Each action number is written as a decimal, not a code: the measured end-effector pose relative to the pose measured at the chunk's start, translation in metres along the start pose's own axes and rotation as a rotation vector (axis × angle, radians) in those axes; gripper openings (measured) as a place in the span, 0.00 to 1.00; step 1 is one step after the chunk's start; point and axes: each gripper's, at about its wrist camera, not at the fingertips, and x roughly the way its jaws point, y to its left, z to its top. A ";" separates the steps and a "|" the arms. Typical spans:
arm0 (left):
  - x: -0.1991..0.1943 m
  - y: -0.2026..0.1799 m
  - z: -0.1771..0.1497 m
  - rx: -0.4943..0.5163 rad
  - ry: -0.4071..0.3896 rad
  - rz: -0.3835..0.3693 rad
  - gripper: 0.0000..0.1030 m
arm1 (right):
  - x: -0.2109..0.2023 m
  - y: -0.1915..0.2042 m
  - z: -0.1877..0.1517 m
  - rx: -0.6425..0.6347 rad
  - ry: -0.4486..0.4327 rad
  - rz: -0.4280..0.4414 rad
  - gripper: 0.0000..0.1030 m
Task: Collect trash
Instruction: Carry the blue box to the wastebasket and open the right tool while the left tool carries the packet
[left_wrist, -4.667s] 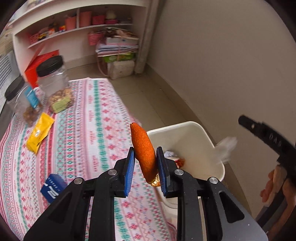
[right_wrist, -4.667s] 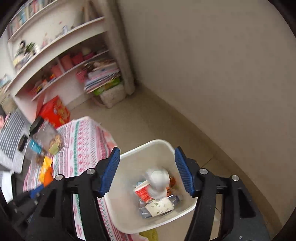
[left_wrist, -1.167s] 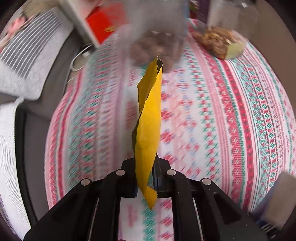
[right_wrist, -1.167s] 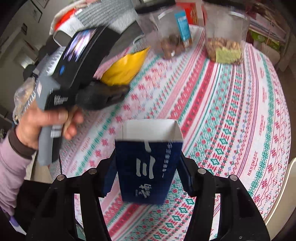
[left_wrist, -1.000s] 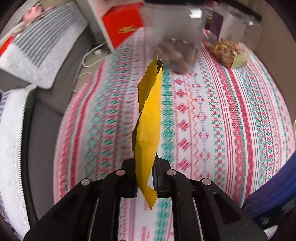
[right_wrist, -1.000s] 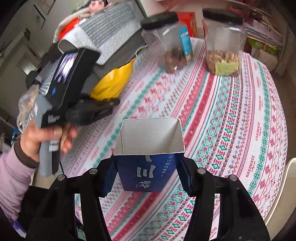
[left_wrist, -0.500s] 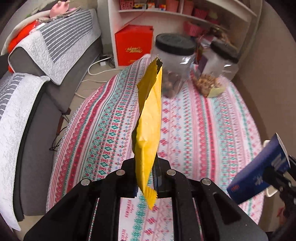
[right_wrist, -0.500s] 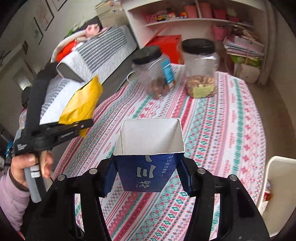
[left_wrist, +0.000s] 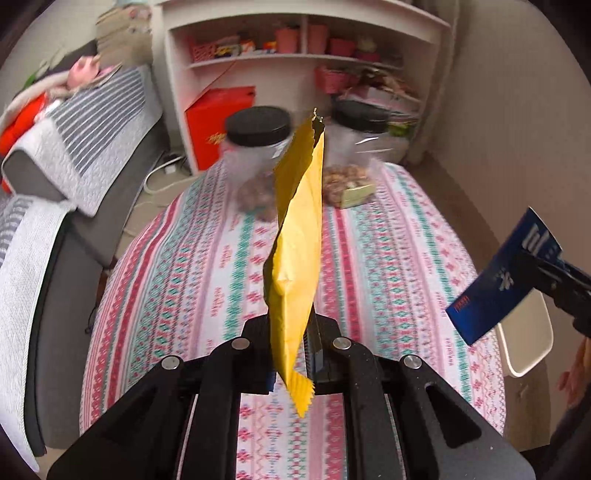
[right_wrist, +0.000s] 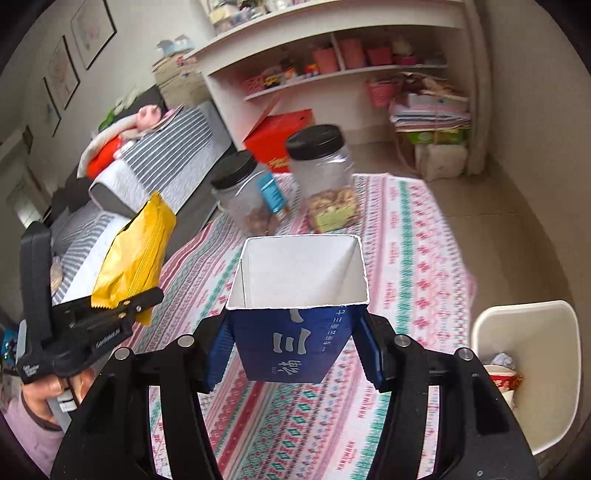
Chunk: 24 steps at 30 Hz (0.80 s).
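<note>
Left tool (left_wrist: 291, 360) clenched on yellow wrapper (left_wrist: 297, 251). Right tool (right_wrist: 291, 354) grasping open blue carton (right_wrist: 295, 314), both above the table (left_wrist: 388, 258). White bin (right_wrist: 532, 339) beside table.

The left claw (left_wrist: 291, 354) pinches a crinkled yellow foil snack wrapper (left_wrist: 297, 236) upright above the pink-and-green patterned tabletop (left_wrist: 207, 280). Far behind stand two clear plastic black-lidded jars (left_wrist: 258, 162) (blurred). At right, a dark-blue open carton (left_wrist: 498, 280) hangs beside a white plastic bin (left_wrist: 528, 347).
</note>
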 end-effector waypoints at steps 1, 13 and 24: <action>-0.001 -0.006 0.001 0.010 -0.006 -0.005 0.11 | -0.004 -0.007 -0.001 0.008 -0.007 -0.008 0.53; -0.009 -0.083 0.013 0.117 -0.066 -0.116 0.11 | -0.054 -0.074 -0.010 0.102 -0.082 -0.124 0.53; -0.002 -0.159 0.017 0.198 -0.067 -0.200 0.11 | -0.109 -0.147 -0.031 0.207 -0.146 -0.249 0.53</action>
